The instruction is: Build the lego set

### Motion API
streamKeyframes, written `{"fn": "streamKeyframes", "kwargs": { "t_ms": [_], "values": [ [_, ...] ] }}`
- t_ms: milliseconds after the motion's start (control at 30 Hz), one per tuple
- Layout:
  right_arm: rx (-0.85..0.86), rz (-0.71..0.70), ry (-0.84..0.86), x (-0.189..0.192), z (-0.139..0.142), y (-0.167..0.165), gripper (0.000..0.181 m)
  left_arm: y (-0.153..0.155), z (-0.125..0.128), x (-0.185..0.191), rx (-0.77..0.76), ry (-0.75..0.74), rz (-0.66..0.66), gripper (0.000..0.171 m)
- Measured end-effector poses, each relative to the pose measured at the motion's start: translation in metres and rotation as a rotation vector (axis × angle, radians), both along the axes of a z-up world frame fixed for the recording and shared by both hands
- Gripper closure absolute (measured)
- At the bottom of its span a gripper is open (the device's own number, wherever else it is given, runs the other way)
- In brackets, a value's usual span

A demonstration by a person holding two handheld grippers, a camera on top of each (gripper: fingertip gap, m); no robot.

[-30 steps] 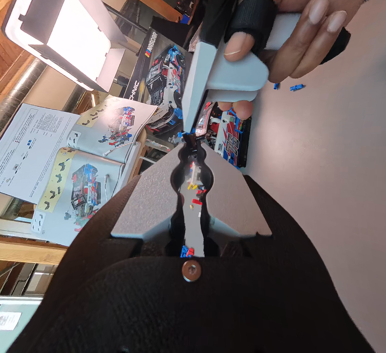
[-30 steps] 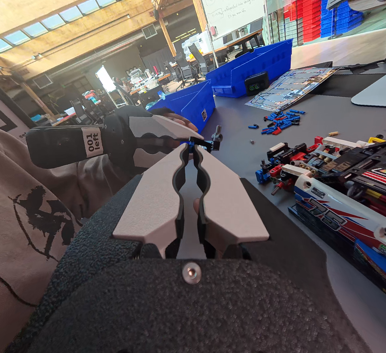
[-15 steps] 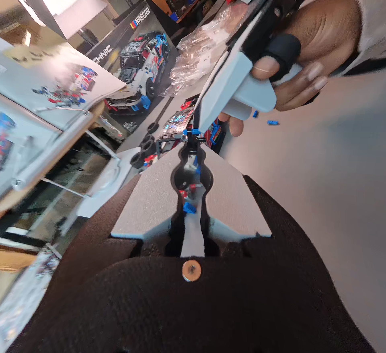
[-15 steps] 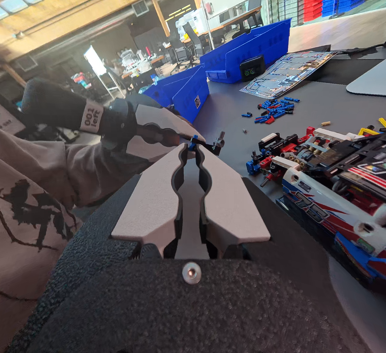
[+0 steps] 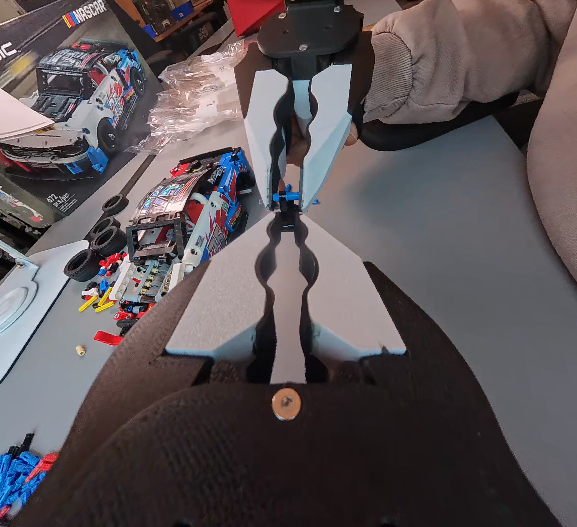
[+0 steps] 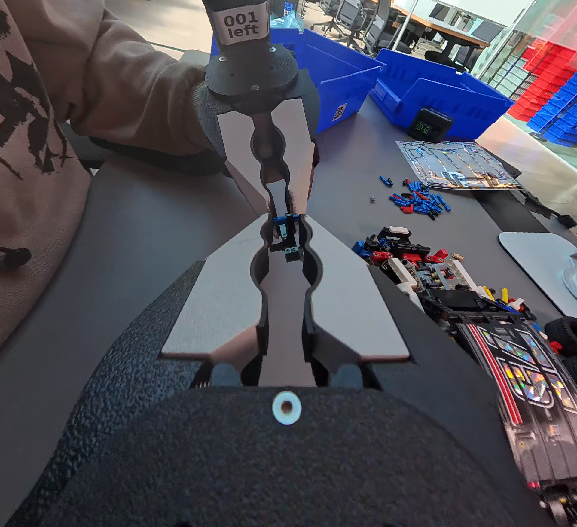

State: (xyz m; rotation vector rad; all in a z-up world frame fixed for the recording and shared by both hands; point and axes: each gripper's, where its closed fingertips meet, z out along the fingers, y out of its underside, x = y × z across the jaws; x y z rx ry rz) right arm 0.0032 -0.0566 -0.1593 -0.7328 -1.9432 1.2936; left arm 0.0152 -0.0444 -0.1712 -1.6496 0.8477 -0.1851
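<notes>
A small black-and-blue Lego sub-assembly (image 5: 286,210) hangs in the air between both grippers, above the grey table (image 5: 437,262). My left gripper (image 5: 285,220) is shut on its black part. My right gripper (image 6: 283,220) faces it tip to tip and is shut across the blue pin of the same piece (image 6: 285,239). The right gripper (image 5: 285,200) comes from the top of the left wrist view. The left gripper (image 6: 281,210) comes from the top of the right wrist view. The partly built race car (image 5: 187,224) lies on the table to the side, also in the right wrist view (image 6: 468,309).
Black tyres (image 5: 106,237) and loose small parts (image 5: 100,290) lie by the car. The set's box (image 5: 62,90) and clear bags (image 5: 193,96) stand behind. A pile of blue pins (image 6: 418,200), a sticker sheet (image 6: 452,165) and blue bins (image 6: 343,84) lie farther off. The tips of both grippers are at nearly the same place.
Both grippers have swung round to face each other tip to tip, lower over the table. The small piece stays gripped between them.
</notes>
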Motion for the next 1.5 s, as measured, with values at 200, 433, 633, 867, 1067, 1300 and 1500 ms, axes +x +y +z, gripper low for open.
{"fn": "streamKeyframes", "kwargs": {
  "t_ms": [200,433,633,867,1067,1300,1500],
  "values": [
    [-0.010,0.035,0.019,0.003,0.004,-0.006,0.168,-0.005,0.003,0.004,0.027,0.035,-0.026,0.165],
    [-0.056,0.047,0.011,0.004,0.007,-0.008,0.169,-0.009,0.006,0.005,0.042,0.052,-0.045,0.165],
    [-0.065,0.070,0.023,0.006,0.008,-0.012,0.169,-0.012,0.007,0.007,0.046,0.060,-0.067,0.164],
    [-0.098,0.033,-0.001,0.003,0.010,-0.005,0.168,-0.002,0.010,-0.001,0.009,-0.058,-0.003,0.165],
    [-0.128,-0.147,-0.041,0.023,0.036,0.075,0.163,0.026,-0.009,-0.049,-0.164,-0.323,0.274,0.165],
    [0.087,-0.223,-0.241,0.038,-0.027,0.097,0.163,0.031,-0.010,-0.042,-0.310,-0.682,0.244,0.165],
    [0.213,-0.180,0.016,0.004,-0.009,0.053,0.154,0.030,-0.002,-0.029,-0.419,-0.985,0.152,0.165]
  ]
}}
